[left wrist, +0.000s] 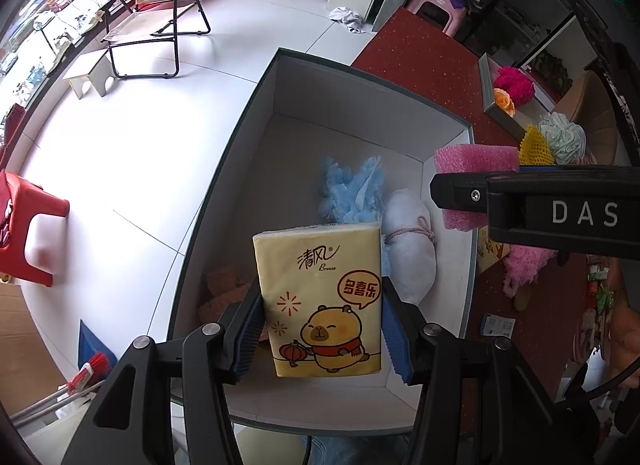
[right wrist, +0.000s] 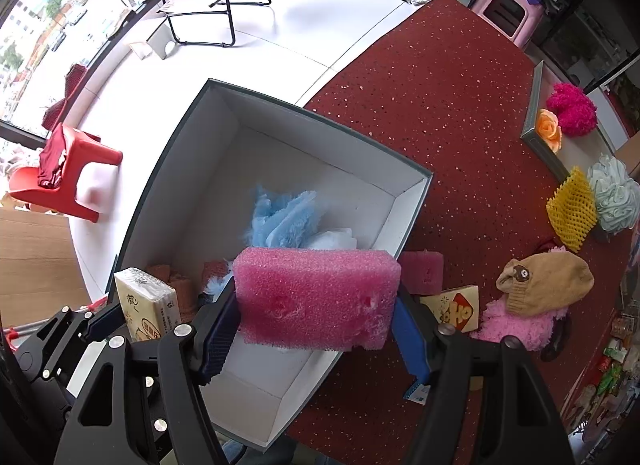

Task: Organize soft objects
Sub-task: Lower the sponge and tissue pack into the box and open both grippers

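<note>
I have the yellow tissue pack (left wrist: 320, 301) clamped upright between the pads of the left hand-held gripper (left wrist: 320, 329), hanging over the open grey box (left wrist: 280, 81) at its near end. My right hand-held gripper (right wrist: 316, 325) is clenched on the pink foam block (right wrist: 316, 297), which sits above the box's right wall, partly over the inside.

Inside the box already lie a blue fluffy cloth (left wrist: 352, 189), a white tied bundle (left wrist: 412, 249) and something brownish (left wrist: 224, 289) at the near left corner.

To do this well, I judge I should lower the pack into the bare floor near the left wall before letting go, so it lands flat rather than toppling onto the bundle. The foam needs shifting further inward first, or it may catch the rim and tip out onto the red counter (right wrist: 440, 113).

A tan beanie (right wrist: 548, 285), pink fluffy piece (right wrist: 516, 325), yellow mesh sleeve (right wrist: 572, 209) and pale bath puff (right wrist: 616, 193) wait out on the counter.
</note>
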A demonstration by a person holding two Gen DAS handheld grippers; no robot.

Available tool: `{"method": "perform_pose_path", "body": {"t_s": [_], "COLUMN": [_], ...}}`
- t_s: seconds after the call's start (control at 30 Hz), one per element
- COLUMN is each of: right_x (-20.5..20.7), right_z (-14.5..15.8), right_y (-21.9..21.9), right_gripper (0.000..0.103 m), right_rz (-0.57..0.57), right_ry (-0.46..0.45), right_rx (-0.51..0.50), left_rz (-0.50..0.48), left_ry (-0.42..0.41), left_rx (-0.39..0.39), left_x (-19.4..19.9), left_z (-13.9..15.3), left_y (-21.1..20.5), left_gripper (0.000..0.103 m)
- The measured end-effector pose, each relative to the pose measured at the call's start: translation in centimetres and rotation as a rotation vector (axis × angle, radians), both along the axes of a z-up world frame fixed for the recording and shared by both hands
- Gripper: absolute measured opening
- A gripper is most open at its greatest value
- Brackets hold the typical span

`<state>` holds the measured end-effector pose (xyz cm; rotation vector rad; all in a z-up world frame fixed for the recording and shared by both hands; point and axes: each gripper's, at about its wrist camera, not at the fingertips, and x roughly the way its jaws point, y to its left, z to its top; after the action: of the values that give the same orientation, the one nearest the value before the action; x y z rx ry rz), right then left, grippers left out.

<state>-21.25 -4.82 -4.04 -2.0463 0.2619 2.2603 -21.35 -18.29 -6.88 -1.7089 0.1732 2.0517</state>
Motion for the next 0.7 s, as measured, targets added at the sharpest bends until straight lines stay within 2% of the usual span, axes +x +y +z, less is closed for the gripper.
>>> {"method": "perform_pose_path", "body": {"t_s": [0.2, 0.23, 0.27, 0.33, 0.37, 0.43, 0.53, 0.57, 0.7], "right_x": [-0.6, -0.7, -0.8, -0.9, -0.9, -0.7, -0.3, 0.0, 0.9], "right_z": [-0.4, -0.5, -0.6, -0.8, -0.9, -1.1, -1.0, -0.8, -0.5], "right_y": [-0.3, -0.3, -0.3, -0.4, -0.3, -0.3, -0.1, 0.0, 0.2], "right_gripper": [0.073, 0.073, 0.074, 0.077, 0.082, 0.083, 0.088, 0.102, 0.103], "right_rz": [0.019, 0.022, 0.025, 0.025, 0.024, 0.022, 0.01, 0.003, 0.006], "right_ry": [-0.009, -0.012, -0.015, -0.024, -0.029, -0.037, -0.001, 0.019, 0.054], "right_rx": [0.003, 0.002, 0.0, -0.001, -0.008, -0.033, -0.044, -0.036, -0.018], "left_rz": [-0.002, -0.002, 0.003, 0.021, 0.025, 0.024, 0.016, 0.016, 0.014], "left_ry": [-0.008, -0.011, -0.01, -0.006, -0.006, -0.02, -0.05, -0.06, -0.081], "left_rx": [-0.006, -0.006, -0.009, -0.012, -0.011, -0.031, -0.034, -0.033, -0.054], "left_x": [0.0, 0.0, 0.1, 0.1, 0.1, 0.1, 0.3, 0.4, 0.9], "left_z": [-0.3, -0.3, -0.3, -0.2, -0.1, -0.3, -0.8, -0.9, -1.2], "left_y": [0.4, 0.5, 0.5, 0.4, 0.3, 0.4, 0.6, 0.6, 0.8], "left_gripper": [0.056, 0.065, 0.085, 0.101, 0.101, 0.101, 0.102, 0.102, 0.102]}}
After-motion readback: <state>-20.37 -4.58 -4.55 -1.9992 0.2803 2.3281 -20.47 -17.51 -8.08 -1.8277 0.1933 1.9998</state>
